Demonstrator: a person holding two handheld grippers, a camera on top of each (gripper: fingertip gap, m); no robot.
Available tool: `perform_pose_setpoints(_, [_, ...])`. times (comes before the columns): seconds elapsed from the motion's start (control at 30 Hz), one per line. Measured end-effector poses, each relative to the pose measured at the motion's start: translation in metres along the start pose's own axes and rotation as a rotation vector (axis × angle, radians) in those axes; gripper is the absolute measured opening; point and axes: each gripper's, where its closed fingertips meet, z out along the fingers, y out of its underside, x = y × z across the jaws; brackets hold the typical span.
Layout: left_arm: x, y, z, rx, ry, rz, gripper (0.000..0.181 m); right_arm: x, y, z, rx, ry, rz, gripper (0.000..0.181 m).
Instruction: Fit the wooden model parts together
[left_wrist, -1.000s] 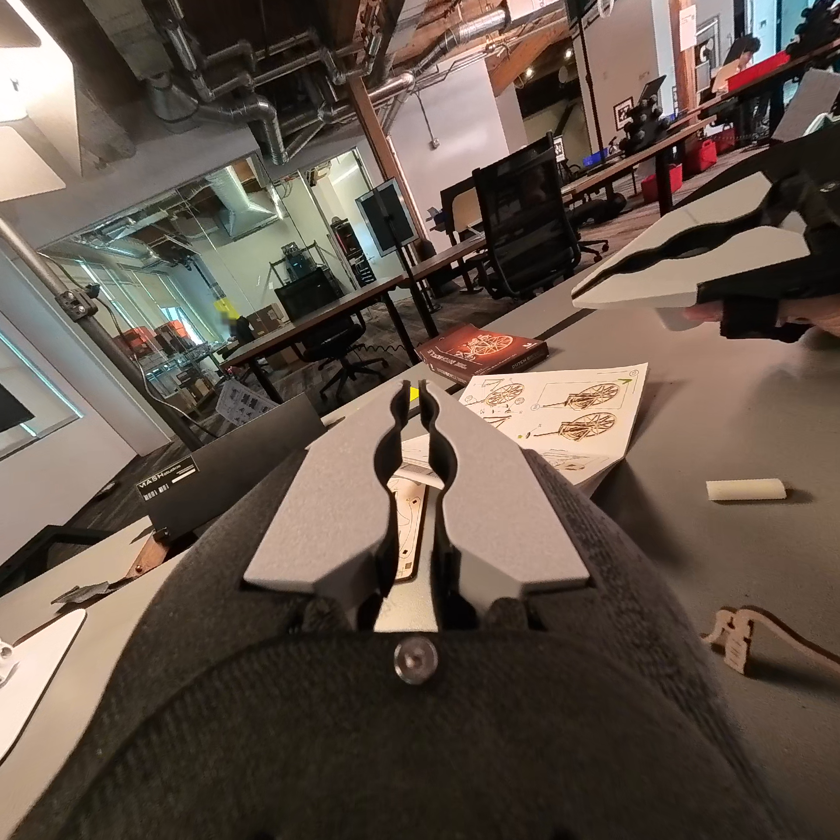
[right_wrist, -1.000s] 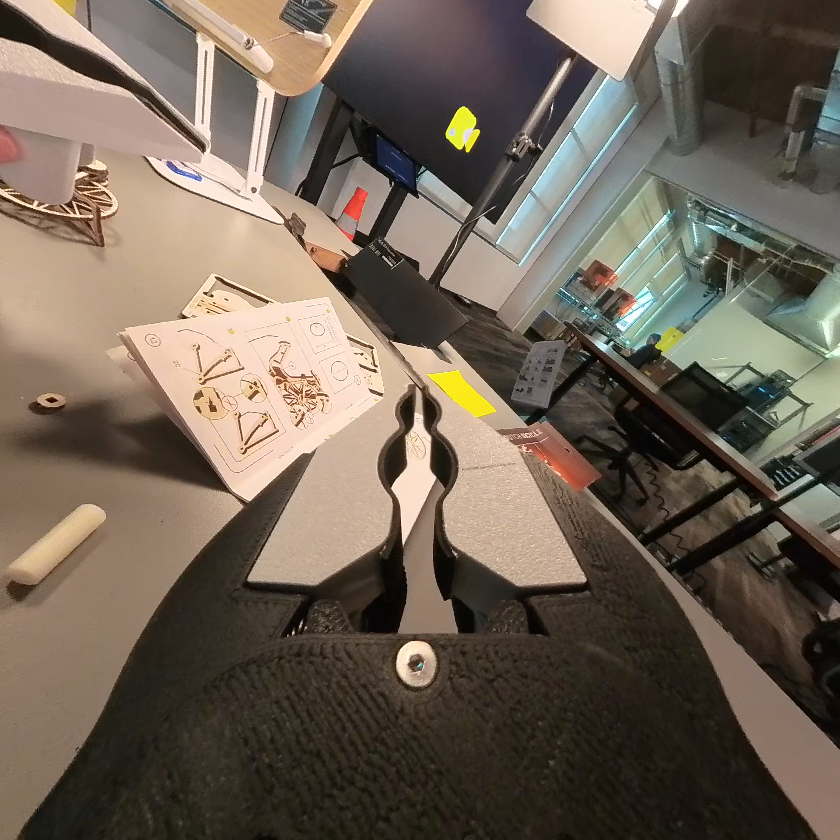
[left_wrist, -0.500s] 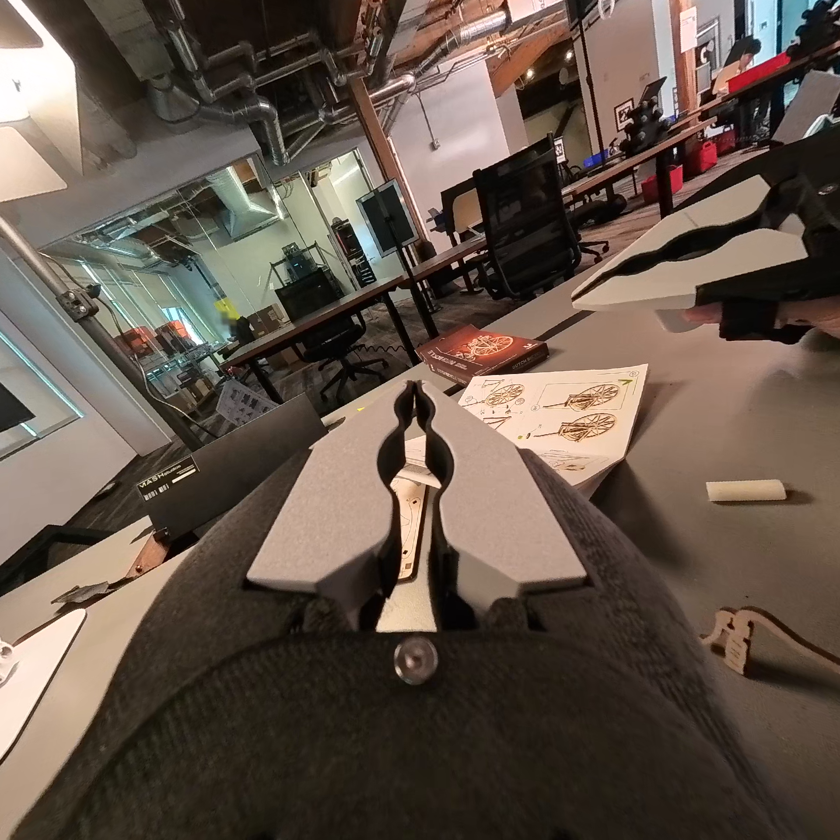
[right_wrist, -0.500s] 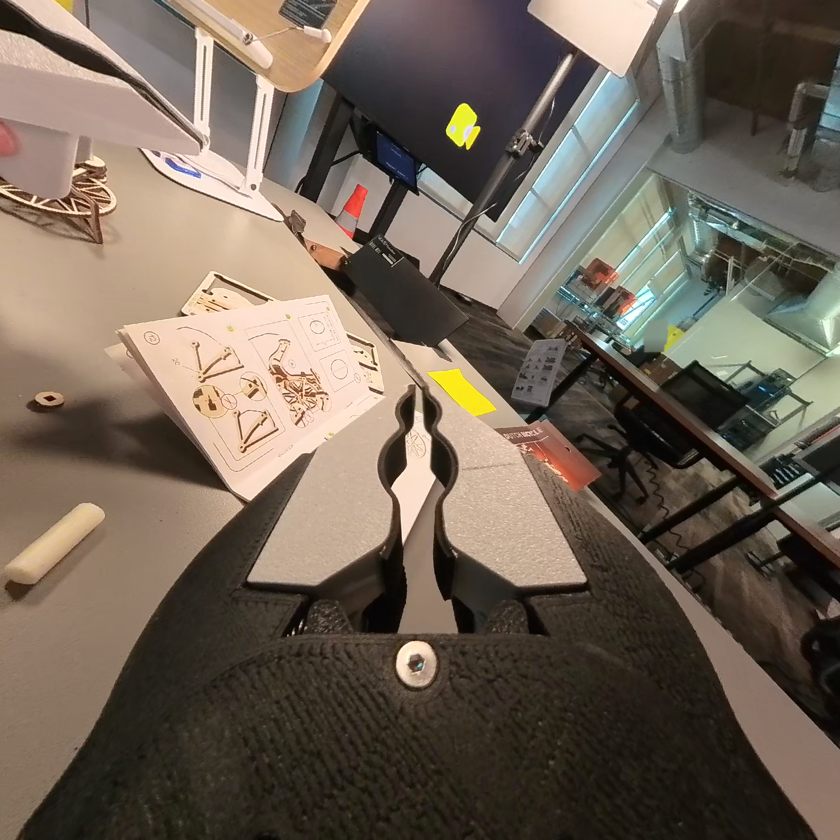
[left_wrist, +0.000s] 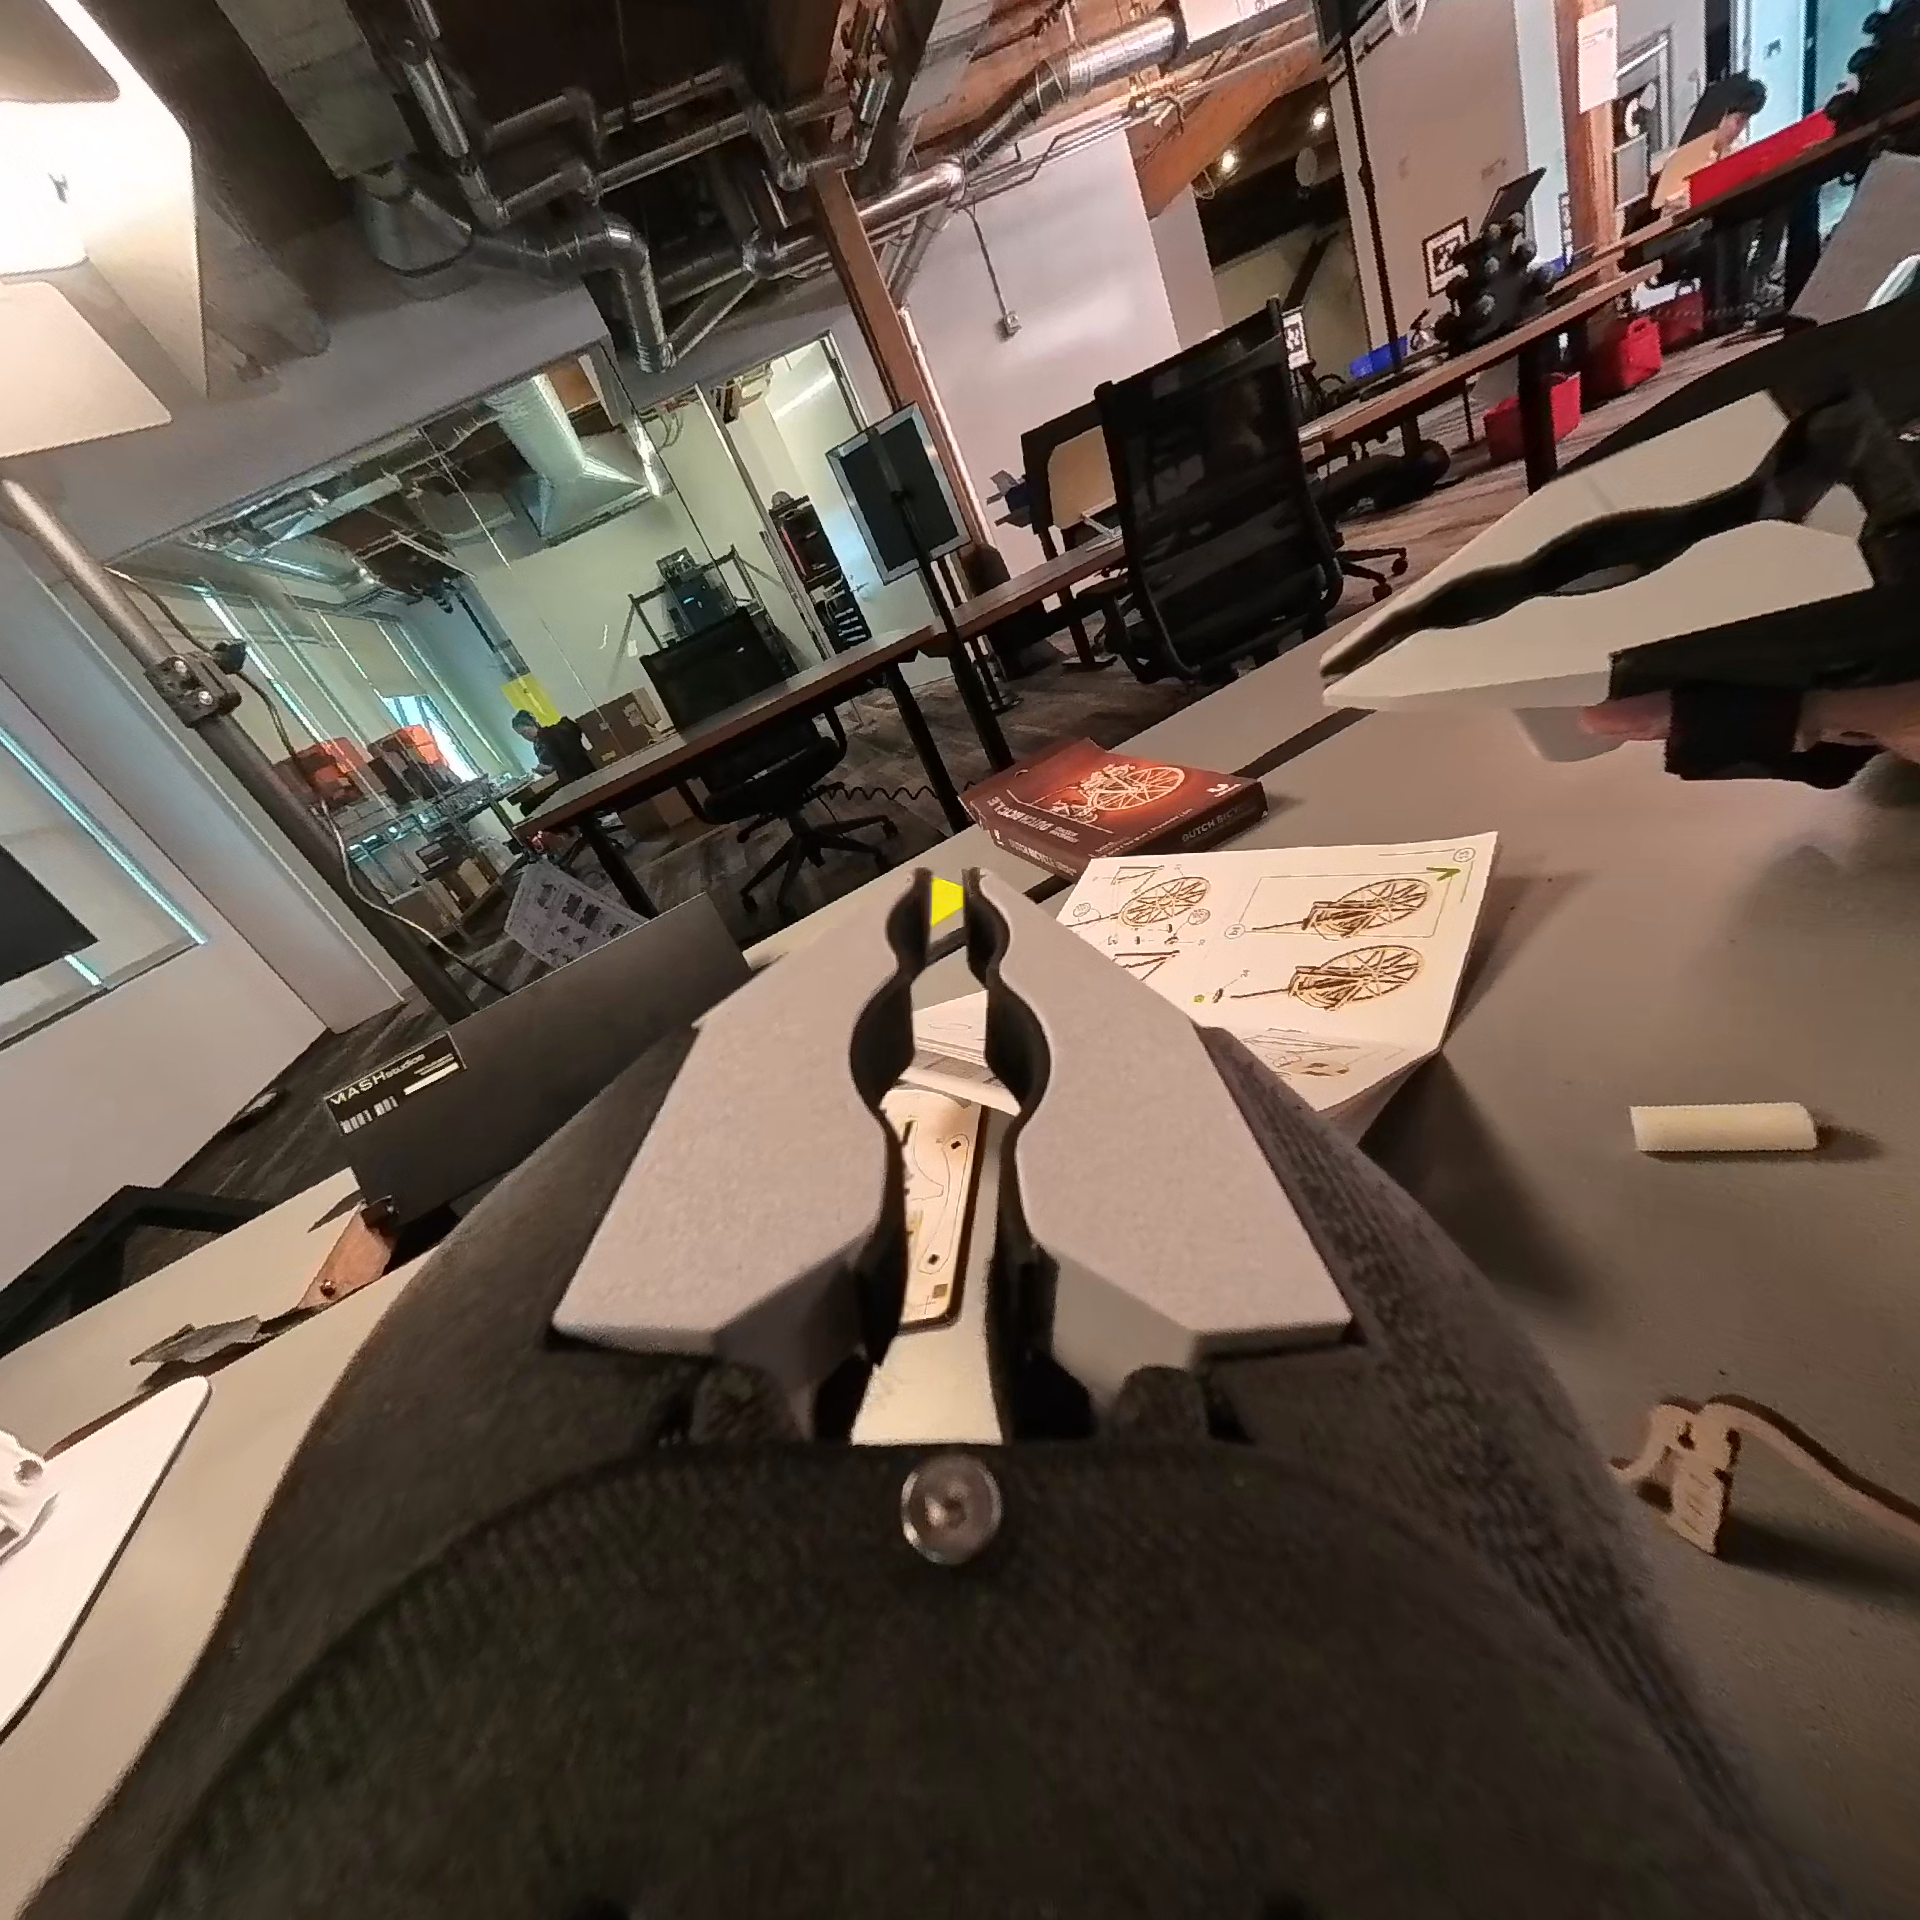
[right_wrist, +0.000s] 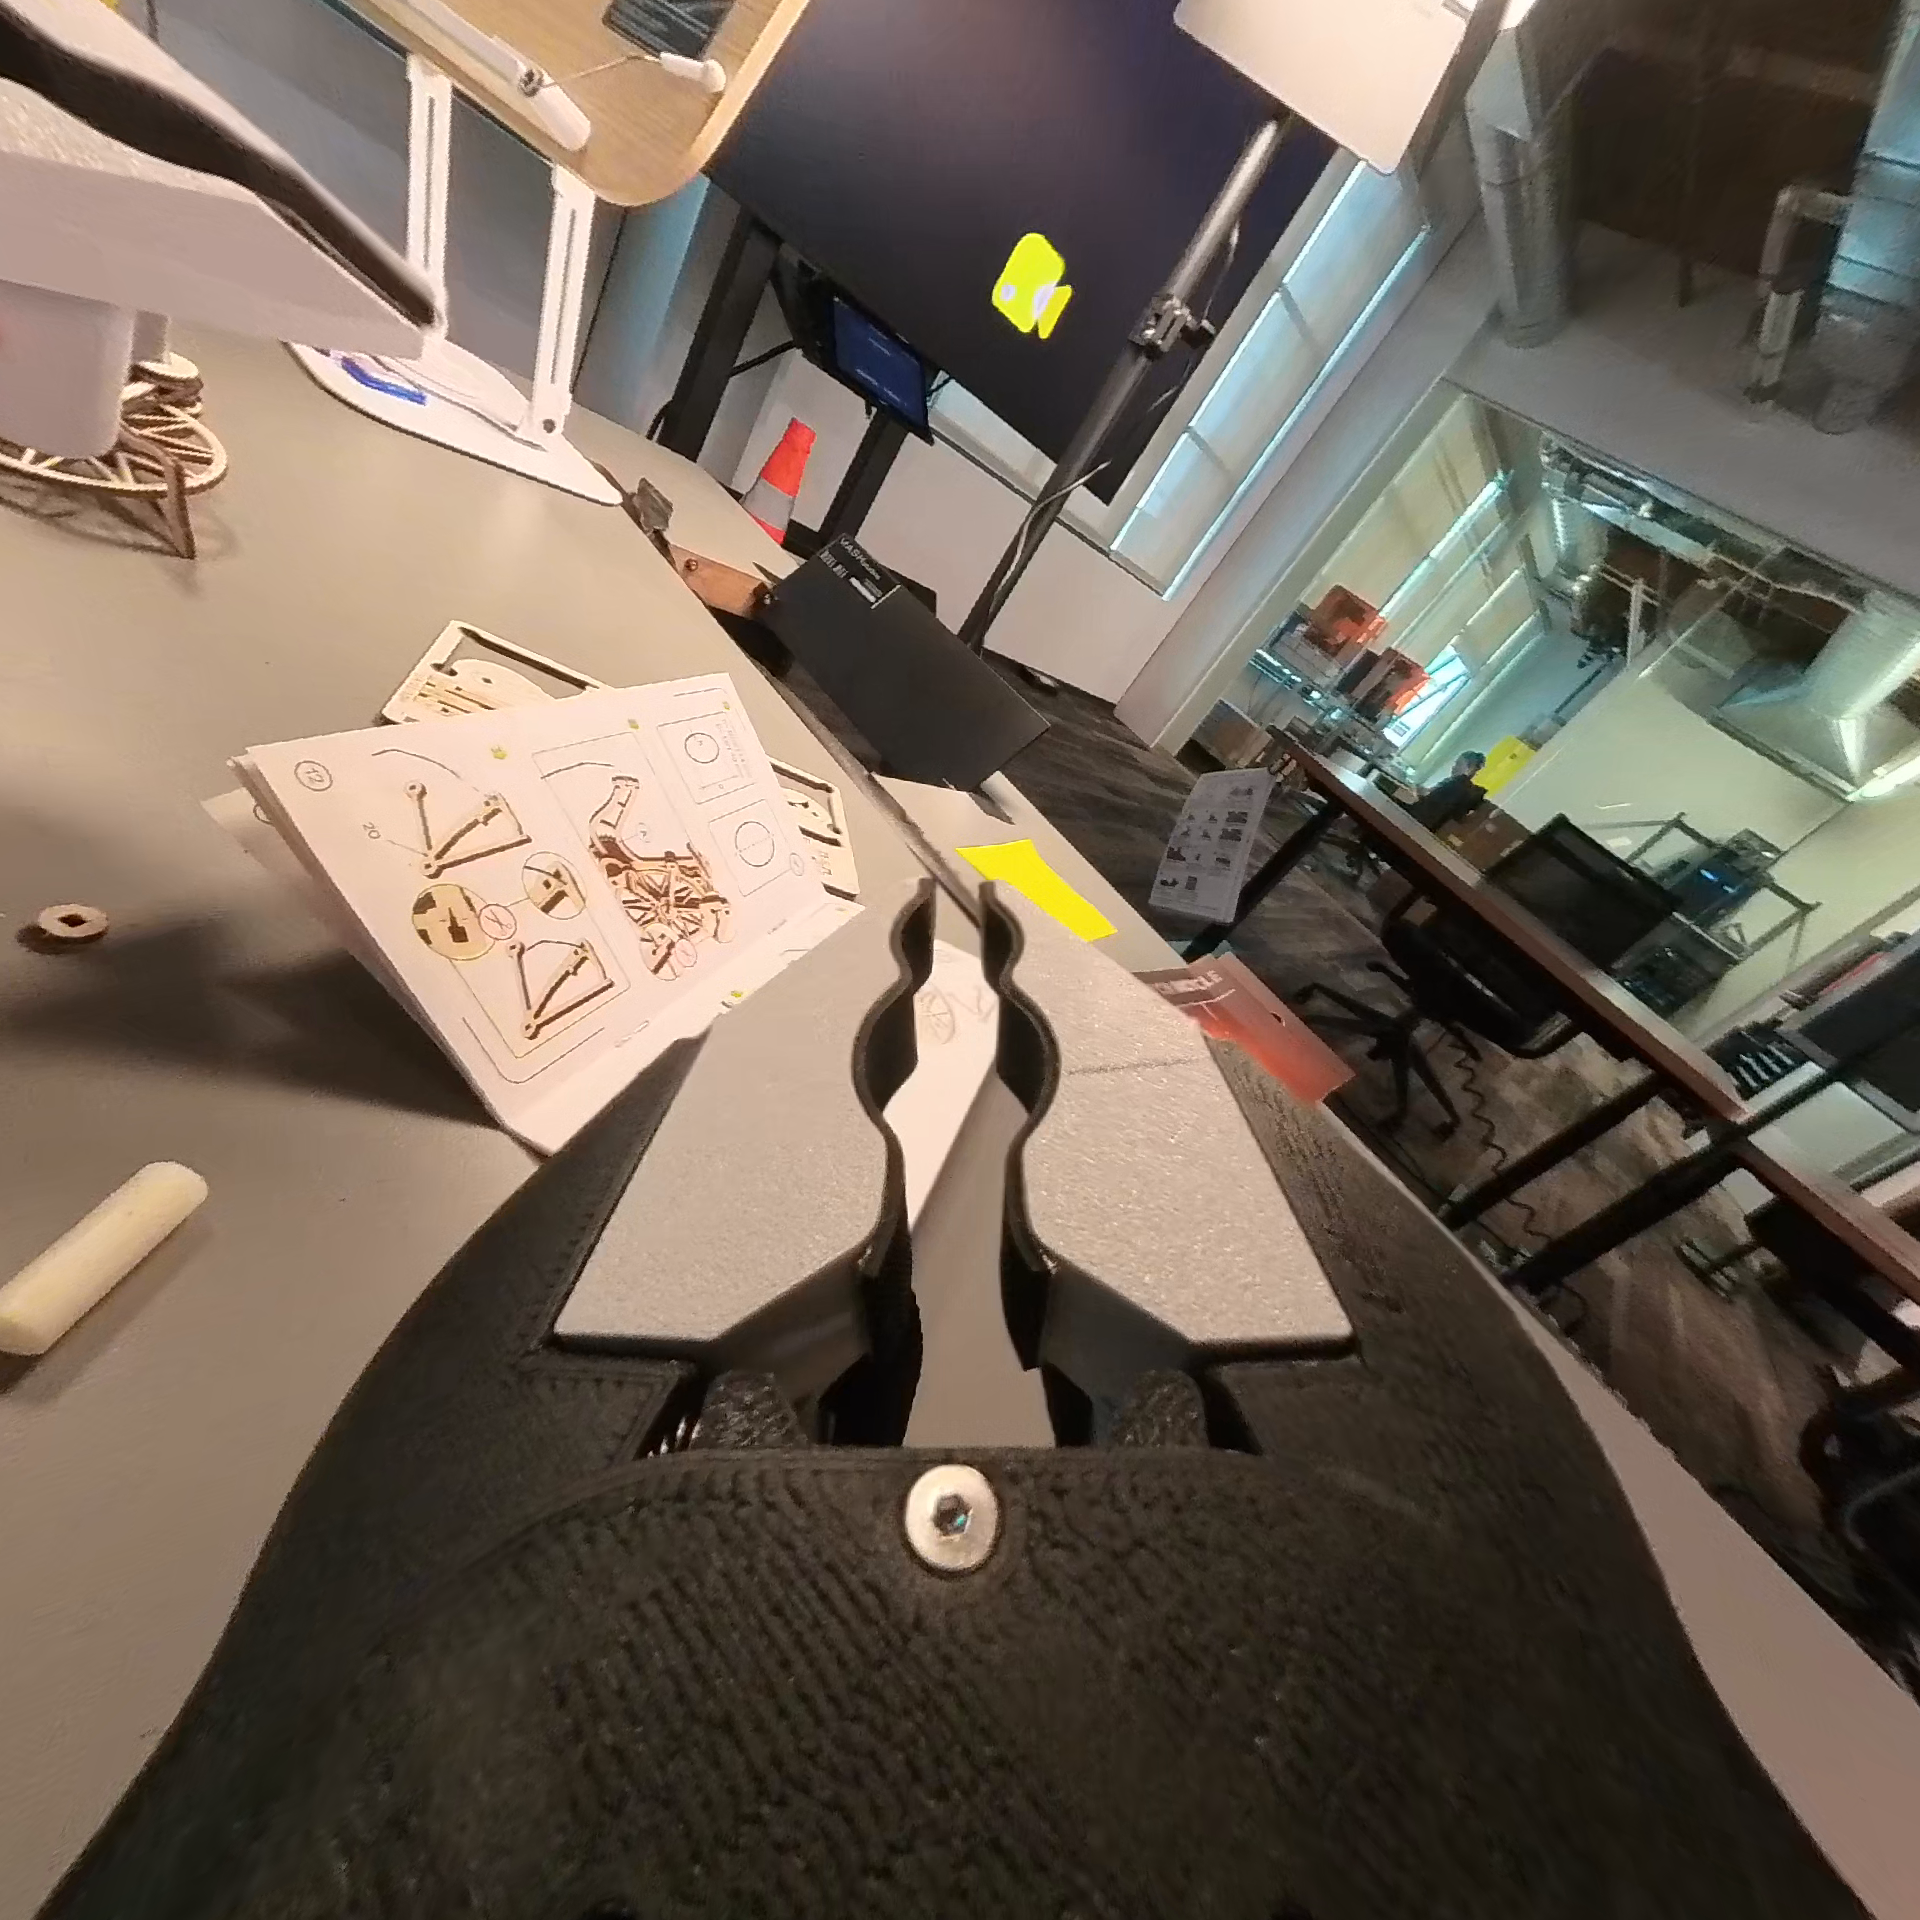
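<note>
My left gripper (left_wrist: 945, 883) is open by a narrow gap and holds nothing; a flat wooden parts sheet (left_wrist: 935, 1195) lies on the table below it, seen between its fingers. A cut wooden part (left_wrist: 1683, 1475) lies at the lower right. My right gripper (right_wrist: 956, 894) is also open by a narrow gap and empty, over the edge of the instruction booklet (right_wrist: 540, 894). It also shows at the upper right of the left wrist view (left_wrist: 1351, 665). A spoked wooden wheel assembly (right_wrist: 135, 457) stands at the far left, under the left gripper (right_wrist: 208, 239).
The booklet (left_wrist: 1299, 956) lies open on the grey table (left_wrist: 1662, 987). Near it are a white stick (right_wrist: 94, 1257), a small wooden washer (right_wrist: 64, 923), more parts sheets (right_wrist: 468, 686), the red-brown kit box (left_wrist: 1112, 795) and a yellow note (right_wrist: 1034, 888). A white stand base (right_wrist: 468, 405) stands behind. One gripper's finger ends stand about 15 centimeters off the other's. It is some 12 centimeters from my left tips to the small wooden washer (right_wrist: 64, 923).
The right gripper's fingers have parted from almost touching to a narrow gap. The left gripper's fingers closed a little, then parted again. Both grippers have barely shifted.
</note>
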Motion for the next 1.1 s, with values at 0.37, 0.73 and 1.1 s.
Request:
perform_pose_setpoints(0.37, [-0.026,-0.023,-0.009,0.188,-0.140,0.033,0.083,0.057,-0.001,-0.015,0.108,0.293,0.088,0.066])
perform_pose_setpoints(0.73, [-0.031,-0.026,-0.008,0.212,-0.175,0.081,0.127,0.066,-0.003,-0.015,0.173,0.322,0.129,0.113])
perform_pose_setpoints(1.1, [-0.026,-0.020,-0.005,0.176,-0.159,0.136,0.114,0.061,-0.002,-0.013,0.157,0.303,0.103,0.103])
